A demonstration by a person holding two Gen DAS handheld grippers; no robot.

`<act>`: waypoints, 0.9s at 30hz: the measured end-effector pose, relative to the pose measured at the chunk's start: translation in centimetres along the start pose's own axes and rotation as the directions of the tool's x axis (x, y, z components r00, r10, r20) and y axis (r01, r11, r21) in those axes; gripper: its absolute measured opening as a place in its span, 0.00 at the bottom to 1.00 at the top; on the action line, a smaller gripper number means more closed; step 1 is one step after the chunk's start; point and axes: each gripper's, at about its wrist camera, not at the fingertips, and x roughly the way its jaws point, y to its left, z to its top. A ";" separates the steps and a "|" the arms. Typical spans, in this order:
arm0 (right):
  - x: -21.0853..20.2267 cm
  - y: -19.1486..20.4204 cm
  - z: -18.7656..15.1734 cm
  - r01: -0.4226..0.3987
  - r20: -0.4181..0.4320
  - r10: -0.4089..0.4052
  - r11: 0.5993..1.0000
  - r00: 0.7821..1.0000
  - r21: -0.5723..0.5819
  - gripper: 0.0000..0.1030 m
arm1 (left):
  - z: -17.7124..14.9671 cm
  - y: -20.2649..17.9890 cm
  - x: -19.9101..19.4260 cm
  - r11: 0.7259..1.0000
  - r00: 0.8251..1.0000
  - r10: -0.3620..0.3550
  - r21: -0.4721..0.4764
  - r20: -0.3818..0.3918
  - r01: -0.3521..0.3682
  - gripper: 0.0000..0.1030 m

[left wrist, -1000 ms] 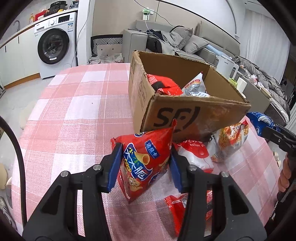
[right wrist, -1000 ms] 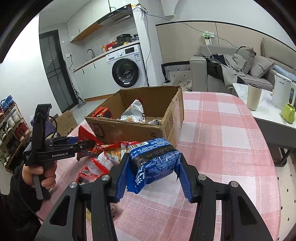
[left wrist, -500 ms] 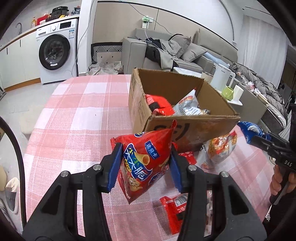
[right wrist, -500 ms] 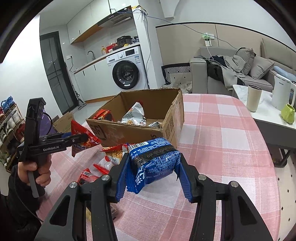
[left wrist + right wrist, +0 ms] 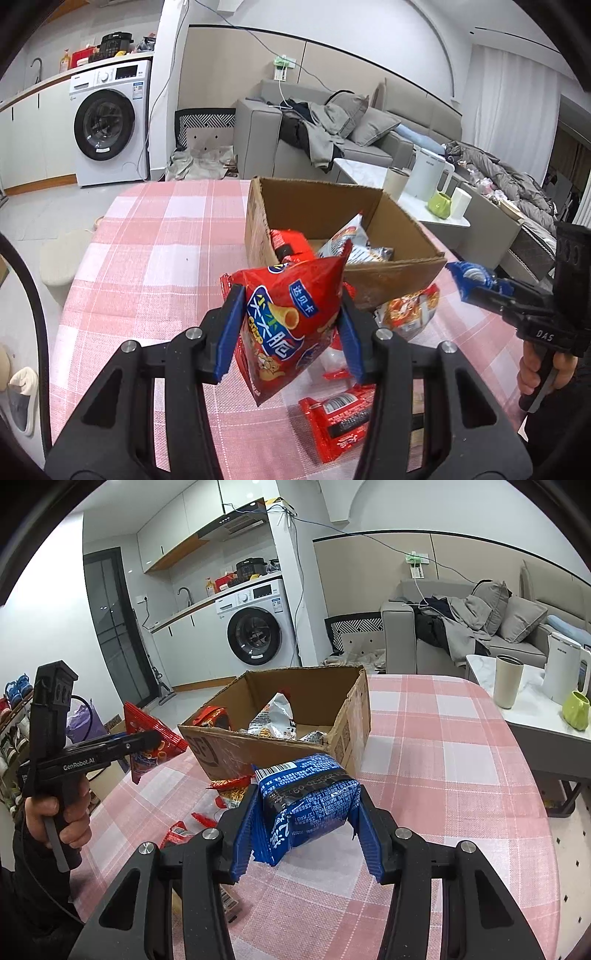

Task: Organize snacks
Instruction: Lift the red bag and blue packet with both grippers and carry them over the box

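Note:
My left gripper (image 5: 290, 328) is shut on a red crisp bag (image 5: 291, 317) and holds it in the air, in front of the open cardboard box (image 5: 258, 221). The red bag also shows in the right wrist view (image 5: 151, 738), left of the box (image 5: 343, 720). My right gripper (image 5: 306, 827) is shut on a blue snack pack (image 5: 310, 801), held above the table near the box's front right corner. The blue pack (image 5: 467, 275) shows at the right in the left wrist view. The box holds several snack bags (image 5: 273, 716).
Loose snack packs lie on the pink checked tablecloth (image 5: 147, 251) in front of the box: a red pack (image 5: 336, 417) and an orange-and-white bag (image 5: 410, 310). A side table with a cup (image 5: 508, 681), kettle and green mug stands to the right.
Both grippers have risen with their snacks. The left gripper has lifted the red bag higher, so the inside of the box shows more. The right gripper has barely shifted.

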 end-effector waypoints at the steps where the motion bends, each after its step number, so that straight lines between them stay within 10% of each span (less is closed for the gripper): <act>1: 0.0 0.0 0.0 -0.001 0.001 0.001 1.000 1.000 0.001 0.48 | 0.1 0.0 -0.1 1.000 1.000 -0.002 0.000 0.003 0.002 0.44; 27: -1.4 1.4 0.5 -0.017 0.073 0.018 1.000 0.997 -0.019 0.48 | 0.7 -1.5 -2.8 1.000 0.999 -0.016 -0.010 0.046 0.016 0.44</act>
